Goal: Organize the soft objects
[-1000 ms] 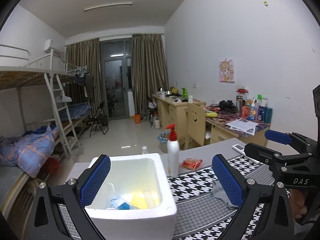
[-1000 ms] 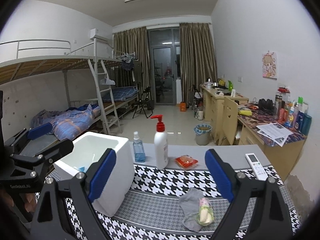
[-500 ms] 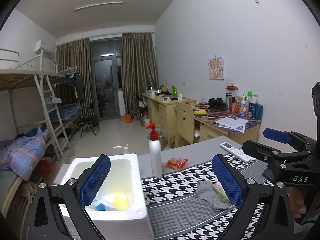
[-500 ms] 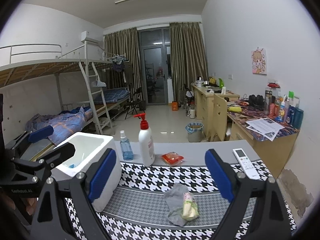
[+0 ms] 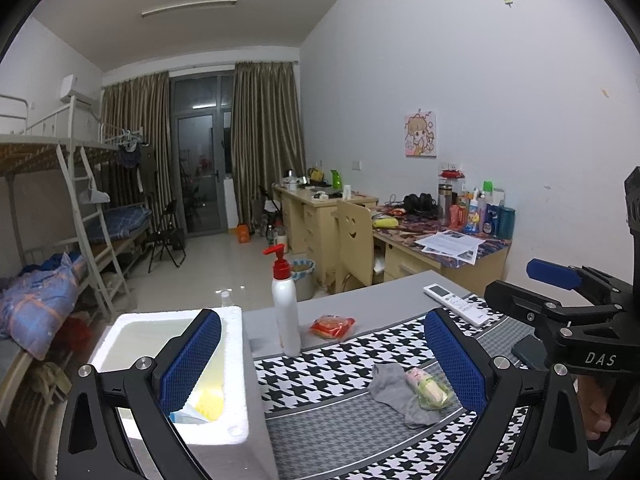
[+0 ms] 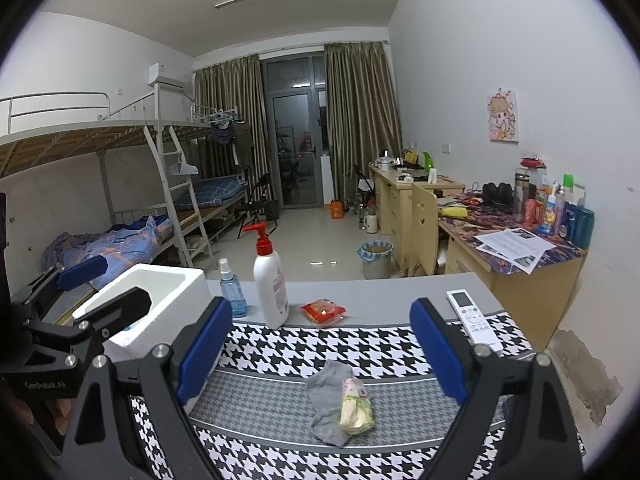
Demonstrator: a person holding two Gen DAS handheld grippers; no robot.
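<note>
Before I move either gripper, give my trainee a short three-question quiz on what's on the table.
1. True or false: the right gripper grips the grey sock.
2. What lies on the sock? A) remote control B) small wrapped packet C) pump bottle
3. Fill in: the white foam box stands on the table's ____ side.

Key: 1 false, both grippers' fingers are spread and empty; 2 B, the packet; 3 left.

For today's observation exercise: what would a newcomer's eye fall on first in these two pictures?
Probably the black-and-white houndstooth mat covering the near table, with a crumpled grey sock and a small wrapped packet lying on it. Next, the white foam box at the mat's left edge and the red-pump lotion bottle standing behind. Both blue-padded claws, left claw and right claw, frame the scene, open.
</note>
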